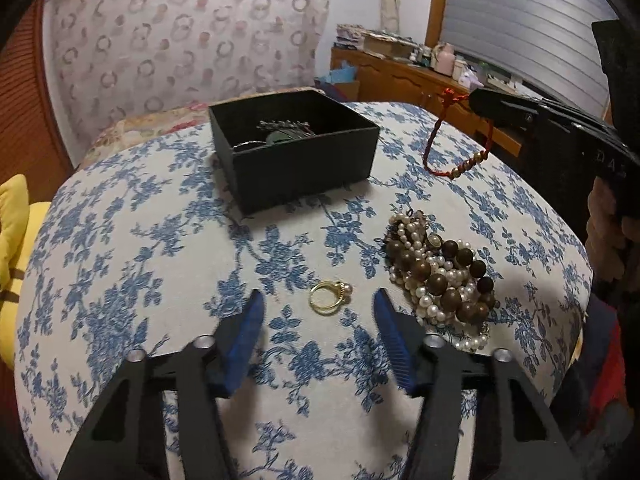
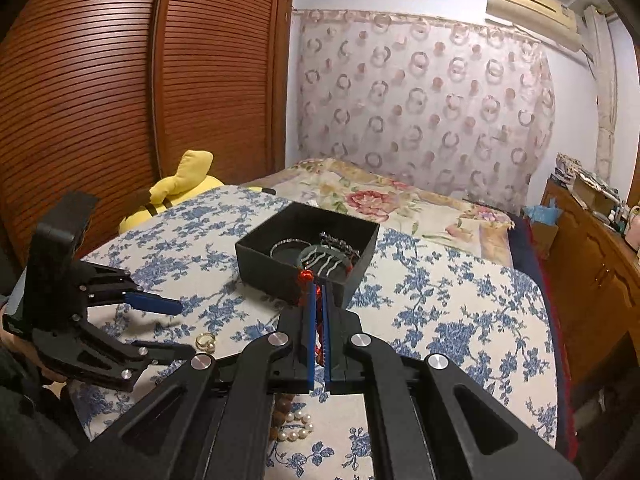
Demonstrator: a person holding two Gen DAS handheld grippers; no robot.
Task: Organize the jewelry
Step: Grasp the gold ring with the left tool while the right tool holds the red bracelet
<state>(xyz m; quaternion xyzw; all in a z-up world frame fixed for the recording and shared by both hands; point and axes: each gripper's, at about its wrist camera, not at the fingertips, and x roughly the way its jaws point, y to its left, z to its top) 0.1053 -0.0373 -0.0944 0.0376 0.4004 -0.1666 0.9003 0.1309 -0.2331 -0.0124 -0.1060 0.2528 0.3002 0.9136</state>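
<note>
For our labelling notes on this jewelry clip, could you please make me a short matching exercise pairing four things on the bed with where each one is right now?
Things:
1. red cord bracelet
2. gold ring
3. pile of pearl and brown beads
4. hair comb

Places:
A. inside the black box
B. on the floral cloth, between the open jaws of the left gripper
C. hanging in the air from the closed right gripper
D. heaped on the cloth, right of the ring

Pairs: 1-C, 2-B, 3-D, 4-A
</note>
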